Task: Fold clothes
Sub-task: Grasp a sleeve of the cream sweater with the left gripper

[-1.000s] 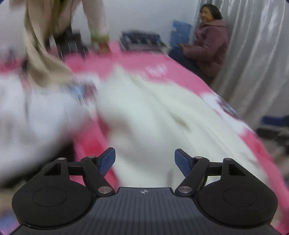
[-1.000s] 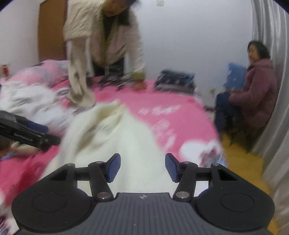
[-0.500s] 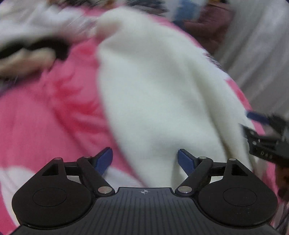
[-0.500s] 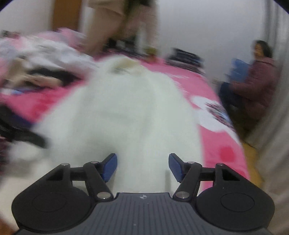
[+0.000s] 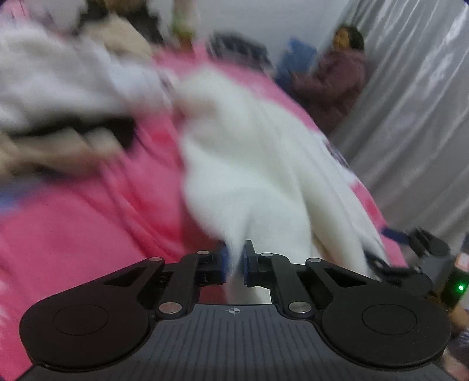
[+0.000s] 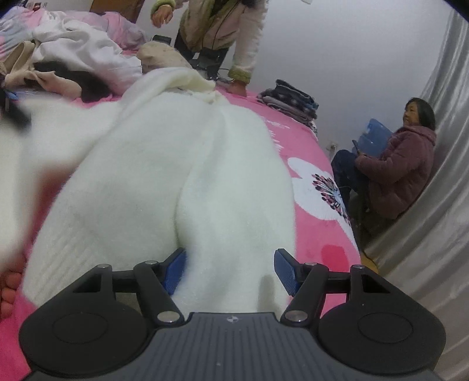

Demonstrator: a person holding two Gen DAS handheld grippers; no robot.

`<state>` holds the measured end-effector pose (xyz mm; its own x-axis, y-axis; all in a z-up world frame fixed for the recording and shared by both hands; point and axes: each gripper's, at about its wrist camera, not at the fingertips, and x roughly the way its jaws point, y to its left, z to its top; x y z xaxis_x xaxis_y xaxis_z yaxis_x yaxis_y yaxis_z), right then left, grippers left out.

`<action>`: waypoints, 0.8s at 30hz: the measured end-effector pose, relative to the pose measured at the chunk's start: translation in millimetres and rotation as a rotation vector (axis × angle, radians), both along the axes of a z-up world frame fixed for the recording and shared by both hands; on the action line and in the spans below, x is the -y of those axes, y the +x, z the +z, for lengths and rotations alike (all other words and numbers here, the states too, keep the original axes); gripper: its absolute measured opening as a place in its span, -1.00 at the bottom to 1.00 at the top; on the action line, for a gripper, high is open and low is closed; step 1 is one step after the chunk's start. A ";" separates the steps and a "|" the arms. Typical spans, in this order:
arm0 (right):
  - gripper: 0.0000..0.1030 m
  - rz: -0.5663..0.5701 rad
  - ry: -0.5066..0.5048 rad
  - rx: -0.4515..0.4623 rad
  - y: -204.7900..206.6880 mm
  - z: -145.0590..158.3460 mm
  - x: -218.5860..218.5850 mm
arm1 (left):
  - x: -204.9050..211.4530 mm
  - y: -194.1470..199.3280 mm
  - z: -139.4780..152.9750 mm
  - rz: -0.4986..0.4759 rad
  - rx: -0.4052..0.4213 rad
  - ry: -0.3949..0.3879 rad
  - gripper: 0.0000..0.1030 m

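Left gripper (image 5: 234, 260): jaws closing, blue pads pinching a near fold of the white fleece garment (image 5: 252, 164); cloth caught between them, view badly blurred. Right gripper (image 6: 230, 271): jaws spread, unclenched, straddling the near hem of the same white fleece garment (image 6: 187, 187), pads not pressing. Also visible at far right of the left view (image 5: 410, 249), low beside the garment's edge.

Garment spread lengthwise on the pink bed (image 6: 316, 222), collar end far, hem near. Loose pile of unfolded clothes (image 6: 73, 55) far left; folded stack (image 6: 288, 98) at far right edge. One person (image 6: 222, 26) leaning on the far side of the bed, another seated (image 6: 395, 173) against the curtain (image 6: 439, 146).

Risks, as judged: left pinch thin, only a small bite of fleece, likely to slip on lifting; lifting one corner alone would drag and bunch the garment; right pads closing on a bulky ridge might grab two layers.

Pose: both grippers angled downward toward the bed, low over the near hem, left of the two nearer the garment's left edge.
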<state>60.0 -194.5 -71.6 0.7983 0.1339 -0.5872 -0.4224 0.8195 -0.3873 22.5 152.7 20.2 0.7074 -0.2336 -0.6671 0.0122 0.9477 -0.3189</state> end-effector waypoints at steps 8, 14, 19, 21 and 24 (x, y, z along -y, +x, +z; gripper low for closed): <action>0.23 -0.102 0.010 -0.013 15.7 0.0 23.5 | -76.5 -6.2 15.1 0.211 -0.107 0.064 -0.83; 0.23 -0.101 -0.033 0.013 18.4 -2.8 25.1 | -137.0 -12.1 -59.6 0.465 -0.253 -0.035 -0.48; 0.23 -0.108 -0.049 0.019 16.9 5.6 28.5 | -103.5 -22.9 -35.4 0.435 -0.140 0.270 0.05; 0.23 -0.113 -0.033 0.041 11.4 18.8 27.7 | -84.7 -29.9 -21.8 0.391 -0.051 0.373 0.16; 0.23 -0.080 -0.002 0.083 -5.2 41.0 20.1 | -46.7 -39.5 -7.0 0.234 0.077 0.450 0.74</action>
